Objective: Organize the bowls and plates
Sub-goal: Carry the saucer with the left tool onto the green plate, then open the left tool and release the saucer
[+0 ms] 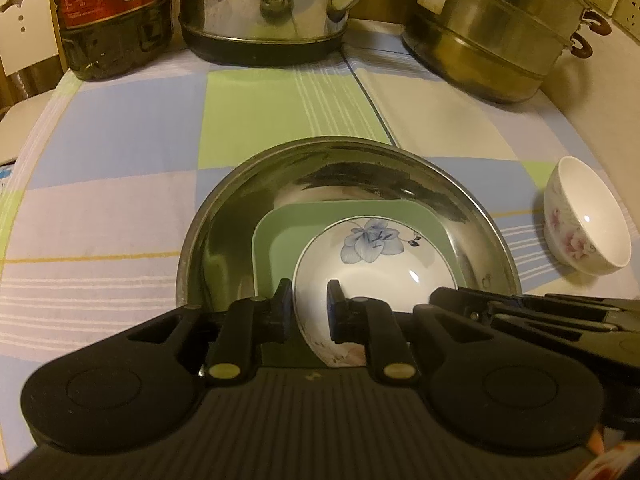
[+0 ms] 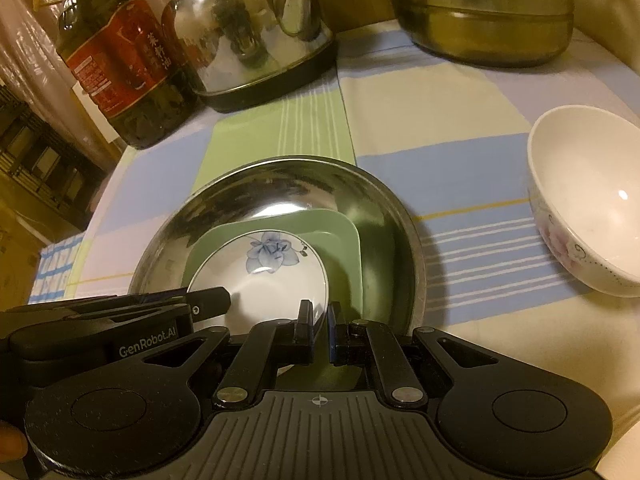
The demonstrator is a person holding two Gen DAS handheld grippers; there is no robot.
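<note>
A steel basin [image 1: 340, 144] [image 2: 280, 162] sits on the checked cloth, with a green square plate [image 1: 280, 236] [image 2: 344, 248] inside it. On the plate lies a white bowl with a blue flower [image 1: 380, 264] [image 2: 260, 292], tilted. My left gripper [image 1: 310, 304] [image 2: 226, 298] straddles the bowl's left rim, one finger outside and one inside; its pads stand slightly apart from the wall, so it is open. My right gripper [image 2: 320, 316] [image 1: 436, 296] is shut on the bowl's right rim. A second white bowl with pink flowers [image 1: 584, 220] [image 2: 588, 200] stands upright on the cloth to the right.
At the back stand a dark oil bottle [image 1: 112, 20] [image 2: 120, 68], a shiny steel kettle [image 1: 260, 8] [image 2: 240, 40] and a big steel steamer pot [image 1: 492, 32] [image 2: 480, 12]. A wall closes the right side. The table's edge runs along the left.
</note>
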